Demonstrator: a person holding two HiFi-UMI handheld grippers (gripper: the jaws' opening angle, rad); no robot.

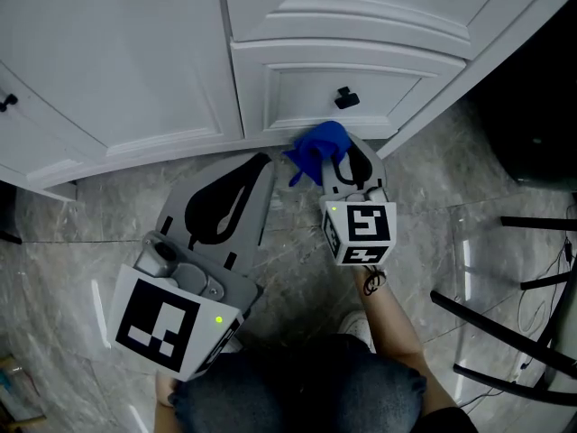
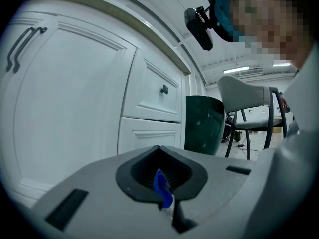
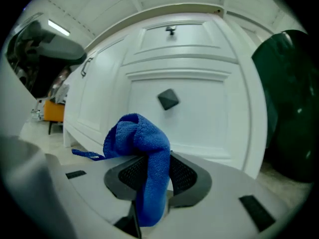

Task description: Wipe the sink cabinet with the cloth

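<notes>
In the head view the white sink cabinet (image 1: pixel 135 70) fills the top of the frame. At centre the right gripper (image 1: pixel 344 158) holds the blue cloth (image 1: pixel 318 149) bunched against the cabinet's bottom edge, below the black knob (image 1: pixel 346 97). The left gripper (image 1: pixel 259 171) lies at lower left over the marble floor (image 1: pixel 433 206). In the left gripper view the left gripper (image 2: pixel 159 151) has its jaws closed together, with a blue sliver (image 2: pixel 162 189) I cannot identify in their slot. In the right gripper view the right gripper (image 3: pixel 149 158) is clamped on the cloth (image 3: pixel 142 143), in front of the knobbed drawer front (image 3: pixel 199 108).

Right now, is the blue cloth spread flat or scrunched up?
Scrunched up. The cloth is a bunched lump pinched in the right gripper's shut jaws, one end hanging down.
</notes>
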